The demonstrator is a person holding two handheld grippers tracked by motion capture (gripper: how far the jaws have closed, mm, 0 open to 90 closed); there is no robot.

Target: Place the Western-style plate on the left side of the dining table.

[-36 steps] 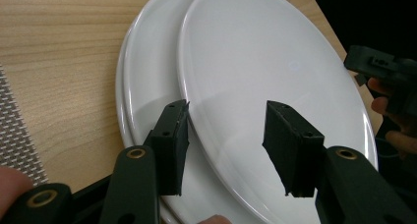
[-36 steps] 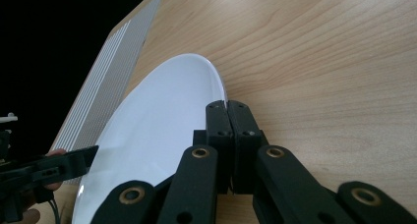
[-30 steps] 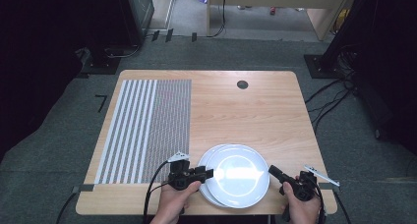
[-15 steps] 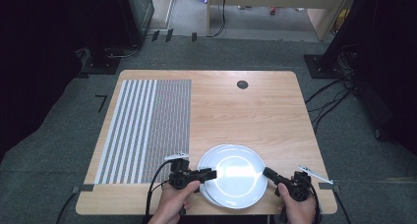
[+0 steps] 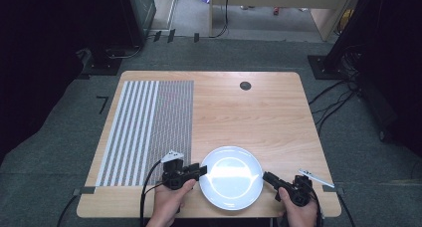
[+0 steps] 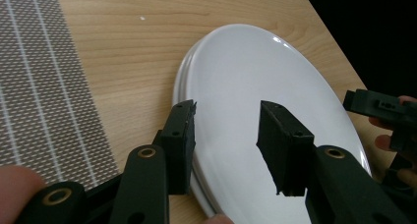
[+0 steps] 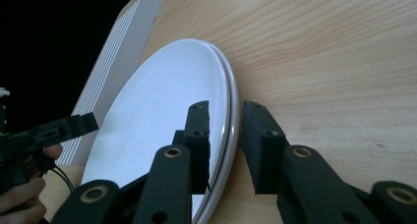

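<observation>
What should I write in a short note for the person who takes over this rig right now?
Left claw: jaws open, apart over the left edge of the white plates; no grip visible.
Right claw: jaws astride the right rim of the plates, a gap on each side; they have just been opening, so the rim seems released.
Things: two white plates stacked, lying flat at the near edge of the wooden table, just right of the striped mat.
Done: the stack rests on the table.
Left: probably to grip again and separate or move the plates; check both grips before lifting.
</observation>
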